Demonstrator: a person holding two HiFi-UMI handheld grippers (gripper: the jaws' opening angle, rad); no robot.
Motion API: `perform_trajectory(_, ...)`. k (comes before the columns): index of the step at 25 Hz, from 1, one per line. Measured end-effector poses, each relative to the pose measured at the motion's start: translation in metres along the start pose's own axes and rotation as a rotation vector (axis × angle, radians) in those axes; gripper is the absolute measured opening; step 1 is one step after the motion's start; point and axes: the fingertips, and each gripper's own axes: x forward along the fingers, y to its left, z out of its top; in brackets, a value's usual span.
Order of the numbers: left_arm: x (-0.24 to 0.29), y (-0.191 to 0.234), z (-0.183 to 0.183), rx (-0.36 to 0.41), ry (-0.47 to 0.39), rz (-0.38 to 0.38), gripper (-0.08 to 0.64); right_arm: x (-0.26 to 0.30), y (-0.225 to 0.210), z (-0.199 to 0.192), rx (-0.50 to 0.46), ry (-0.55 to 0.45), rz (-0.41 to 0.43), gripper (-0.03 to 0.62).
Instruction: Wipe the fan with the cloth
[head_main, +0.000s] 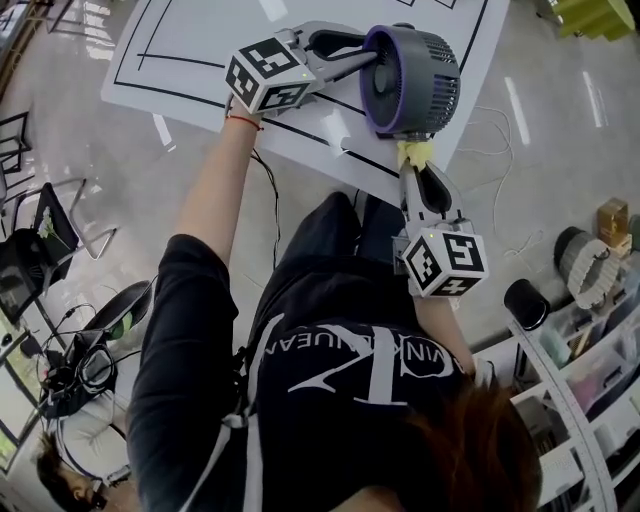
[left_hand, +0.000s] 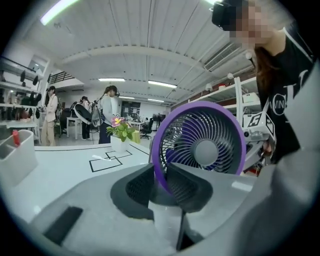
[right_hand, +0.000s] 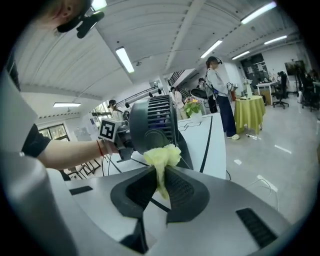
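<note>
The left gripper (head_main: 368, 62) pinches the purple rim of the fan (head_main: 425, 75) at the near edge of the table (head_main: 200, 45) — the right gripper (head_main: 410, 172) clamps the yellow cloth (head_main: 414, 152), pressed against the fan's housing.

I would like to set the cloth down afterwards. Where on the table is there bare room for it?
The white table is bare left of the fan in the head view, beyond the left gripper. It is crowded at the near corner, where the right gripper holds the cloth at the fan.
</note>
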Motion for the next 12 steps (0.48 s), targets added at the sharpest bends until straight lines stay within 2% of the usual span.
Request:
perform_trajectory(3,0.001,0.002,-0.001,-0.023,-0.015,0.028,0.086,0.008,-0.003,0.002,0.058,-0.012,-0.015,0.048)
perform_trajectory(7,-0.008,0.003,-0.006,-0.078,-0.042,0.083,0.08,0.016,-0.011,0.009,0.062,-0.032,-0.043,0.048)
perform_trajectory(12,-0.032,0.004,-0.015,-0.152,-0.081,0.249,0.075,0.027,-0.02,0.016,0.0,-0.028,-0.005,0.048)
